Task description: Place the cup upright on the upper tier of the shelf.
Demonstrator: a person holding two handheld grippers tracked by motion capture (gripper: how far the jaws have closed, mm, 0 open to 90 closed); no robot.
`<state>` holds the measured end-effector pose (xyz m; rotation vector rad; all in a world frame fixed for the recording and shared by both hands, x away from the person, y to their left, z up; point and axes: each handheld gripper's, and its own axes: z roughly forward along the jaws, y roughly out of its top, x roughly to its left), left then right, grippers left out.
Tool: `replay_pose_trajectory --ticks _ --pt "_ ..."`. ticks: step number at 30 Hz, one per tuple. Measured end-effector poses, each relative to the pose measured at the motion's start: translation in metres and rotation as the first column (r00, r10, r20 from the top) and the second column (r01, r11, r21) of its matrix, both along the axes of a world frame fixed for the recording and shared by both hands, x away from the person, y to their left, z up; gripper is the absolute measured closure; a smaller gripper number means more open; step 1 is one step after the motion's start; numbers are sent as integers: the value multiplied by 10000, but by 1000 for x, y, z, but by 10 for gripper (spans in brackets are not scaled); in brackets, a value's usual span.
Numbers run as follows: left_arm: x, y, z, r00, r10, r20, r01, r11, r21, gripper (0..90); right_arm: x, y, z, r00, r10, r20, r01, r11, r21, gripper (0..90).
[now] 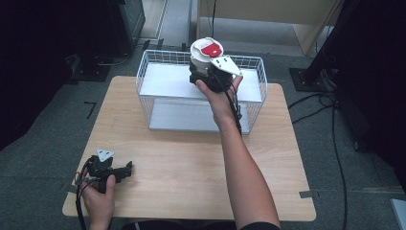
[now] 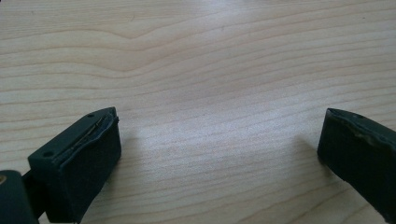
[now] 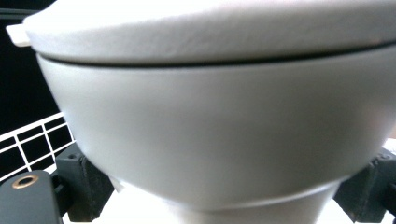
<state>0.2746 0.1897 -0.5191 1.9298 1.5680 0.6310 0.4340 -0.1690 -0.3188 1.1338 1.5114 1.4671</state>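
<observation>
A white round container with a red and white lid is held over the far side of a white wire basket. My right gripper is shut on its narrow lower part. In the right gripper view the container is very close, with one black finger at its left and the other finger at its right. My left gripper lies on the wooden table near the front left corner. It is open, with bare wood between its jaws in the left gripper view.
The basket stands at the back middle of the table, and its wire wall appears behind the container. Black stands and cables sit on the floor to the right. Dark equipment stands at the back left.
</observation>
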Motion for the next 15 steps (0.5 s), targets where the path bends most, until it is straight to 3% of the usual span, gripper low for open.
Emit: replay_pose_trajectory --ticks 15 --pt "0 0 0 10000 5 3 -5 10000 -4 0 10 1 0 9994 -115 -335 118 9999 102 96"
